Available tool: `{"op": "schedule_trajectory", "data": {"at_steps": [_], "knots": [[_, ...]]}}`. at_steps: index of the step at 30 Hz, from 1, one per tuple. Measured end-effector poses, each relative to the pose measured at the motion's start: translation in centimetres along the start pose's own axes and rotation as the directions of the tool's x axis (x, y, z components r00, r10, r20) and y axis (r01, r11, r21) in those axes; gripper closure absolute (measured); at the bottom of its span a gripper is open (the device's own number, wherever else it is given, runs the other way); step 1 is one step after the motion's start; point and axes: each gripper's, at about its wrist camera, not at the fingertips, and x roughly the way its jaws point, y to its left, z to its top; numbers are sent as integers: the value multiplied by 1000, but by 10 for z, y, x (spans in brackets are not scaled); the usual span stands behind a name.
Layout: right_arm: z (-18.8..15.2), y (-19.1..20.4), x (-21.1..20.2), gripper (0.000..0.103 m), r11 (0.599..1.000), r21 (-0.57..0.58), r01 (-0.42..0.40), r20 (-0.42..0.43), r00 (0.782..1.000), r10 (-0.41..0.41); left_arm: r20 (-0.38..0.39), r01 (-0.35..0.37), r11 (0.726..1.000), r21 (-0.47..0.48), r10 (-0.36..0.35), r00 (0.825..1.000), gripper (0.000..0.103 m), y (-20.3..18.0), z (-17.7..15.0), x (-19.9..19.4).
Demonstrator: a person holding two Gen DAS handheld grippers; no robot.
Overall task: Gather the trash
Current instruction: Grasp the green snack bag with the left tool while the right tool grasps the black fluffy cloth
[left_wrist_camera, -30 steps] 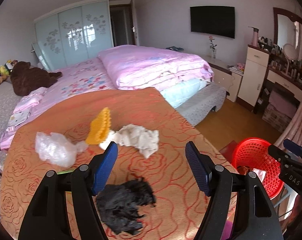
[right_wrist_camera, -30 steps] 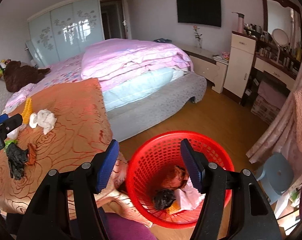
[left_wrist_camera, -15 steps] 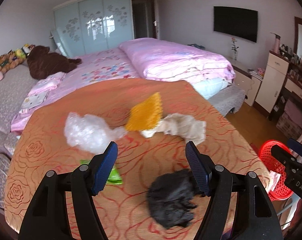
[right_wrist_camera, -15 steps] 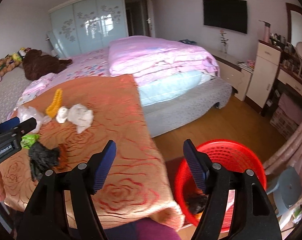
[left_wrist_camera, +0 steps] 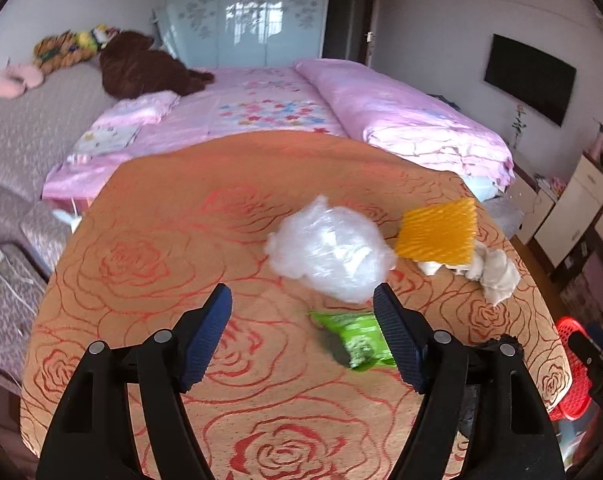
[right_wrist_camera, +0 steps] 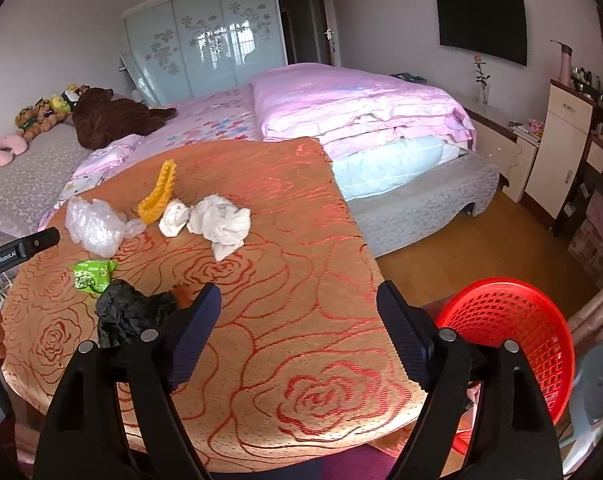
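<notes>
Over the orange tablecloth (left_wrist_camera: pixel 149 248) you hold both grippers level and spread wide, empty: left gripper (left_wrist_camera: pixel 303 334) near the green wrapper (left_wrist_camera: pixel 357 338), right gripper (right_wrist_camera: pixel 297 330) between black bag (right_wrist_camera: pixel 129 316) and red basket (right_wrist_camera: pixel 513 336).

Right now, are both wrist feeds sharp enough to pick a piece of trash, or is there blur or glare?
Left wrist view: slight smear on the green wrapper, clear plastic bag washed out. Right wrist view: sharper, sheen streaks on the orange tablecloth; fisheye bends both views' edges.
</notes>
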Motion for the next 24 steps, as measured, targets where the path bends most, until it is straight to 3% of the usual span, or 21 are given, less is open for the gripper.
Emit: {"op": "schedule_trajectory", "data": {"at_steps": [7, 14, 19, 24], "knots": [[-3, 6, 3, 23, 1000, 2, -18, -9, 1000, 18, -52, 68, 995, 71, -64, 997, 32, -29, -12, 20], [-5, 4, 4, 23, 1000, 1, -24, -18, 1000, 24, -111, 54, 994, 94, -43, 993, 33, -40, -22, 51], [-9, 19, 6, 16, 996, -40, -74, -20, 997, 73, -119, 48, 996, 80, -39, 992, 55, -37, -24, 59], [-9, 47, 6, 14, 985, -95, -144, -24, 990, 142, -109, 59, 995, 79, -50, 993, 63, -34, -26, 58]]}}
